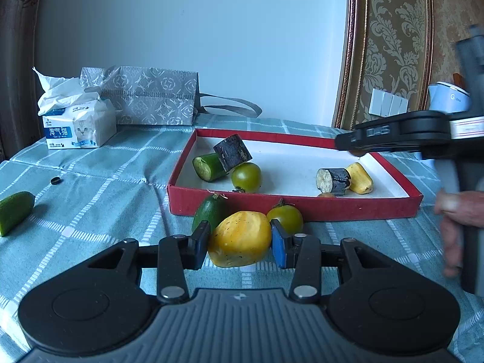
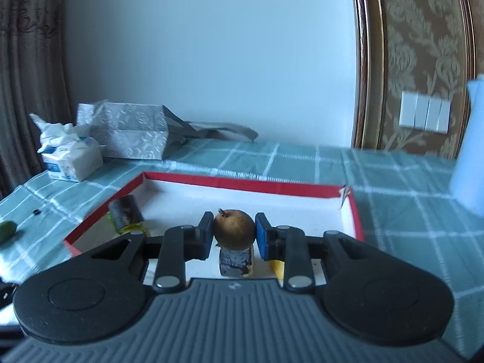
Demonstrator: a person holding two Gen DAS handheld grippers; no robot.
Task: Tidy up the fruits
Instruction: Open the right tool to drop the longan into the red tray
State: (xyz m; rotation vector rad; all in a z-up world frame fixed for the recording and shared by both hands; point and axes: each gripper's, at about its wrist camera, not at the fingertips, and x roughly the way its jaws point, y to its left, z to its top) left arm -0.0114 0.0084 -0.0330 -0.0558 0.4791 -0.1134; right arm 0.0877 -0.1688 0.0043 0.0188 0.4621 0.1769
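- Two grippers in play, both clamped on something.
- Left gripper (image 1: 240,243) is down low over the checked tablecloth (image 1: 99,187), pads pressed on either side of a big yellow fruit (image 1: 240,239) that sits just in front of the near wall of the red tray (image 1: 296,207).
- Right behind that yellow one, touching the tray's near wall: a green fruit with a stem (image 1: 210,213) on the left and a green tomato (image 1: 287,217) on the right.
- Right gripper (image 2: 233,234) is squeezed onto a small round brown fruit (image 2: 233,230), held up above the tray's white floor, over a dark chunk (image 2: 236,261) that lies below it.
- Inside the tray, left end: a cut cucumber piece (image 1: 207,166), a dark cube (image 1: 232,152) leaning on it, and another green tomato (image 1: 246,177) touching both.
- Right end of the tray: a dark-skinned slice (image 1: 332,180) next to a yellow wedge (image 1: 360,178).
- Way off left on the cloth there's a lone green piece (image 1: 15,211) and a tiny black ring (image 1: 56,180).
- Far left corner has a tissue pack (image 1: 78,127) and a patterned grey bag (image 1: 145,95).
- Person's hand (image 1: 459,220) shows at the right edge in the left view, blurry.
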